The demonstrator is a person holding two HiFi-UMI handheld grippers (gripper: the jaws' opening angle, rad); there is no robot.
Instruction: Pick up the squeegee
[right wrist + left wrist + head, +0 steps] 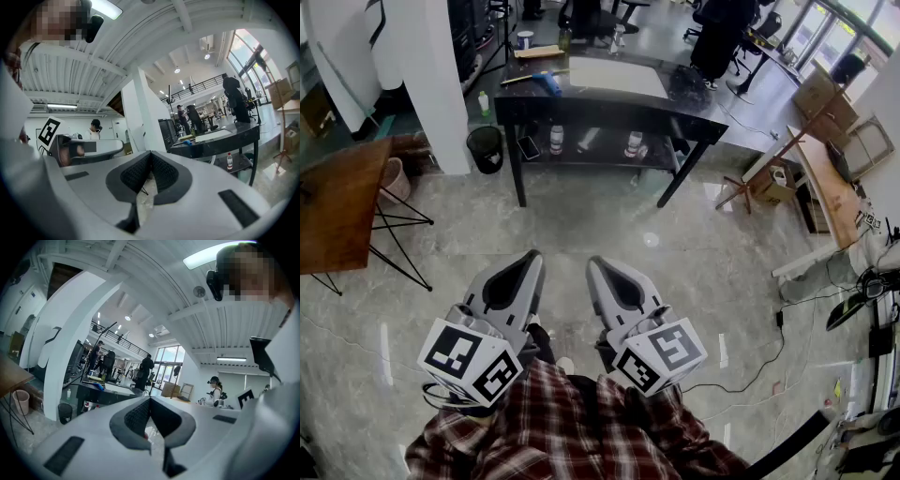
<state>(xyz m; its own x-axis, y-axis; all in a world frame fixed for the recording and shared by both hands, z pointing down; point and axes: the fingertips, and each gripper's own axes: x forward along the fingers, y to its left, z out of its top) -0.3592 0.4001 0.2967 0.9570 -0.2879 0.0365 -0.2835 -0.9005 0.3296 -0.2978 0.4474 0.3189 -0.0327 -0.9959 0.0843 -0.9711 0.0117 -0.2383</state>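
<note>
The room is an open workshop with a pale stone floor (pixel 581 220), and one dark table (pixel 703 127) stands at 12 o'clock from the person, well apart from both tools. The blue-headed tool that I take for the squeegee (pixel 548 82) lies flat on the table top toward its left end, at about 11 o'clock, just beside one white sheet (pixel 619 77). The left gripper (pixel 530 258) and the right gripper (pixel 598 265) are held level in front of the body, both with jaws fully together and nothing between them. I see some risks. If a gripper reaches the squeegee with its jaws closed like this, it may only push it along the smooth top, perhaps over the edge. The handle looks thin and lies low, so the pads may slip or catch the sheet instead. On the way, one black bin (pixel 486 148) at 11 o'clock stands near the table leg and could be hit. I count two grippers, one squeegee, one sheet, one bin, and at least two bottles (pixel 556 139) on the lower shelf.
</note>
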